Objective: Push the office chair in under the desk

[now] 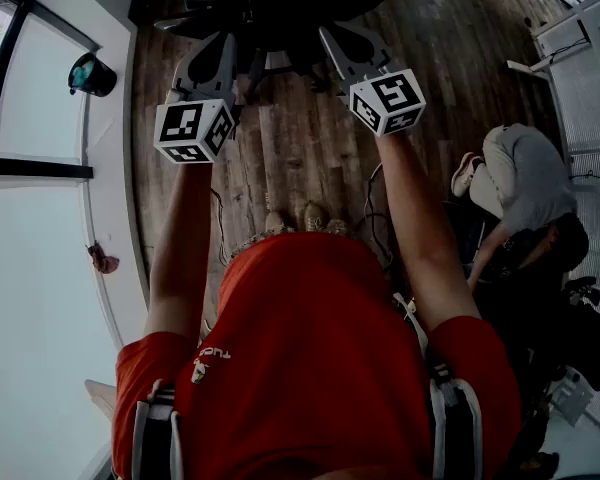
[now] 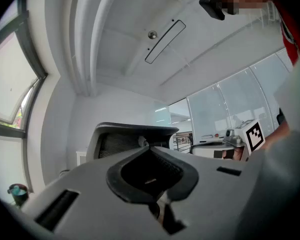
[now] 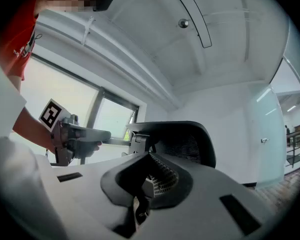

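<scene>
A black mesh-backed office chair (image 1: 265, 8) stands at the top of the head view, on the wood floor. My left gripper (image 1: 223, 46) and right gripper (image 1: 337, 40) are held side by side in front of me, both shut and empty, tips up against the chair's dark back. I cannot tell whether they touch it. In the left gripper view the chair's back (image 2: 132, 134) rises just beyond the closed jaw tips of the left gripper (image 2: 150, 153). The right gripper view shows the same backrest (image 3: 182, 141) right past the right gripper (image 3: 149, 158). No desk is plainly visible.
A white ledge (image 1: 40, 268) with a dark pot (image 1: 90, 73) runs along the left below a window. A person crouches on the floor at right (image 1: 525, 183) among dark equipment. Cables (image 1: 370, 213) lie on the wood floor near my feet.
</scene>
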A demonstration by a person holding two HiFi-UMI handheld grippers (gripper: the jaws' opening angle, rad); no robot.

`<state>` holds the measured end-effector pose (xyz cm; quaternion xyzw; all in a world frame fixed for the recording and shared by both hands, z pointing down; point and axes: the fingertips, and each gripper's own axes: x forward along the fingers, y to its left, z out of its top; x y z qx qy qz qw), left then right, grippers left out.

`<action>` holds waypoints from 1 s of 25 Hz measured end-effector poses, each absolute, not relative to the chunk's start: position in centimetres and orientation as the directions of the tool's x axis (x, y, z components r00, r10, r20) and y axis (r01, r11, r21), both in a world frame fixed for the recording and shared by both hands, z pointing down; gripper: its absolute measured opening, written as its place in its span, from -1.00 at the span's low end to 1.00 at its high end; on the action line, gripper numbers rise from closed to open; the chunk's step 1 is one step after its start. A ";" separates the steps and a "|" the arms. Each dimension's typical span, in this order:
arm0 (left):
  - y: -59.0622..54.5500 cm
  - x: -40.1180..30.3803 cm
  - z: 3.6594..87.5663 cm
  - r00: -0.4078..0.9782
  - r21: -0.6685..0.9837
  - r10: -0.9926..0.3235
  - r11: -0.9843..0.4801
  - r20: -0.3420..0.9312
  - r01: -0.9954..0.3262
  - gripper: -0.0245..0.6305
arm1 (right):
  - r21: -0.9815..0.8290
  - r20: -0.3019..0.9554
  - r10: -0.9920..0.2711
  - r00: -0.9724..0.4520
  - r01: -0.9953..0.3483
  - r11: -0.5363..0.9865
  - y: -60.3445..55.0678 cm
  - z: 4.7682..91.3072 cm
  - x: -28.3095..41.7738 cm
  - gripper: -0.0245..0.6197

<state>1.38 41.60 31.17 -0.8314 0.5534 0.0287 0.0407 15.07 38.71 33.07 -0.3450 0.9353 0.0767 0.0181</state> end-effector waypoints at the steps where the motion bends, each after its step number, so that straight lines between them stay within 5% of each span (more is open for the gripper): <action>1: 41.6 1.5 31.1 0.385 -0.038 -0.918 -0.383 -0.092 -0.923 -0.89 | 0.133 -0.086 -0.638 -0.765 -0.644 0.754 38.8 33.0 15.1 -0.85; 10: 41.2 1.5 31.3 0.356 -0.102 -0.933 -0.349 -0.060 -0.932 -0.89 | 0.199 -0.072 -0.605 -0.793 -0.606 0.770 38.4 32.5 16.2 -0.84; 20: 38.8 -0.8 33.3 0.232 -0.369 -0.965 -0.261 0.120 -0.892 -0.88 | 0.352 0.082 -0.576 -0.814 -0.517 0.780 35.4 34.3 19.0 -0.82; 25: 37.6 -2.6 34.7 0.174 -0.537 -0.956 -0.277 0.236 -0.797 -0.56 | 0.442 0.193 -0.559 -0.806 -0.437 0.783 33.4 35.4 20.1 -0.51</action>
